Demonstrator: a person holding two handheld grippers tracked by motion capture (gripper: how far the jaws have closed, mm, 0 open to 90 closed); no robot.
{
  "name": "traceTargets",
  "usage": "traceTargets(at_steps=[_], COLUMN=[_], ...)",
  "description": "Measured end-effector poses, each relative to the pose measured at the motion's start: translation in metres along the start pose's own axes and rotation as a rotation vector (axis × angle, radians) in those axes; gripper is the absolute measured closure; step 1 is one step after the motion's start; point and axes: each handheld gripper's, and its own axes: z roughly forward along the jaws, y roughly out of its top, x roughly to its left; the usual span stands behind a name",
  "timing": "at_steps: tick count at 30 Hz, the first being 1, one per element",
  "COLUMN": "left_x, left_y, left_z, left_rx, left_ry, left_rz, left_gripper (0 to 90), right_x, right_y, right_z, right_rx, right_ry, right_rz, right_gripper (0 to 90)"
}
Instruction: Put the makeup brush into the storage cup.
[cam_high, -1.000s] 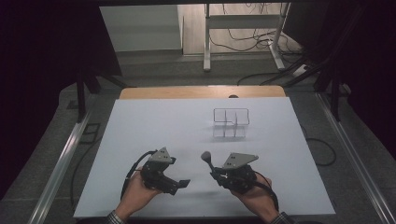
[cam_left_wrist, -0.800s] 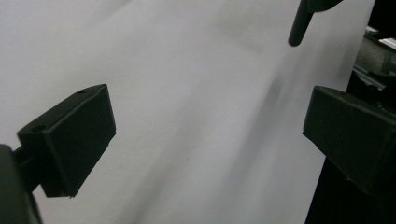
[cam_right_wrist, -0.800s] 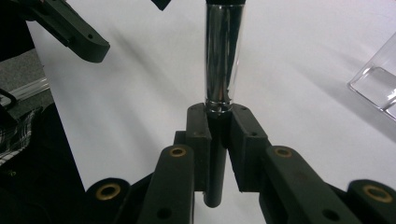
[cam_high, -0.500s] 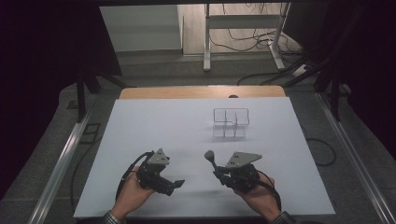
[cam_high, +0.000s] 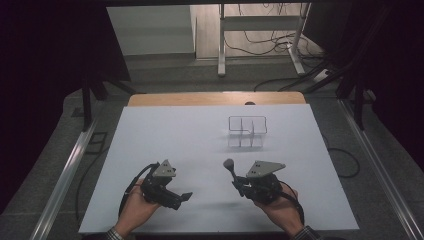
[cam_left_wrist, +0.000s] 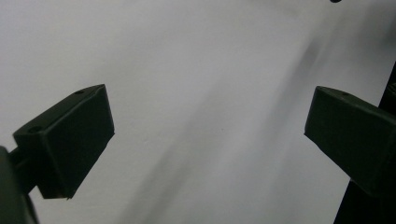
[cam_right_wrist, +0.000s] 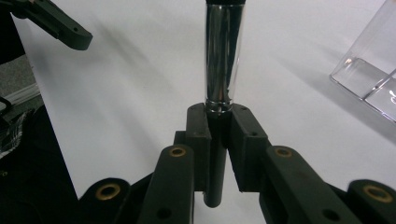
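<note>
- Since the earlier frames, both your hands have drawn slightly back toward you, and the left tool (cam_high: 186, 196) has swung to point rightward.
- Your right tool (cam_high: 235, 177) is pinching a slim rod (cam_right_wrist: 223, 56): a dark stem with a shiny chrome sleeve and a rounded dark head, its long axis pointing to about 11 o'clock in the high view.
- The clear divided box (cam_high: 246, 131) stands at roughly 12 o'clock from the rod, well apart, on the white tabletop (cam_high: 175, 130); your right hand is nearer.
- Your left tool is spread wide, holding nothing.
</note>
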Motion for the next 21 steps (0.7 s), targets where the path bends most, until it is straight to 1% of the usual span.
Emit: traceTargets(at_steps=[4,6,9,13,17,21], left_x=[0.001,0.001,0.002,0.002,0.003,0.004], left_y=[-0.003,-0.004,-0.005,-0.009,-0.013,-0.016], left_z=[-0.001,-0.002,-0.003,-0.008,-0.012,-0.016], left_rx=[0.004,0.001,-0.005,-0.025,-0.028,-0.036], left_ry=[0.018,0.021,0.025,0.036,0.051,0.058], left_rz=[0.004,0.002,-0.002,-0.002,-0.002,-0.01], left_gripper=[1.6,1.5,1.4,1.3,1.3,1.2], right_x=[-0.002,-0.003,-0.005,-0.009,-0.012,-0.014], right_y=[-0.001,-0.001,-0.001,-0.001,0.0,-0.001], right_z=[-0.002,-0.003,-0.004,-0.006,-0.008,-0.008], right_rx=[-0.001,-0.006,-0.008,-0.014,-0.023,-0.03], right_ry=[-0.005,-0.007,-0.011,-0.02,-0.024,-0.023], right_rz=[0.004,0.006,0.008,0.015,0.026,0.037], right_gripper=[78.1,78.1,78.1,78.1,78.1,78.0])
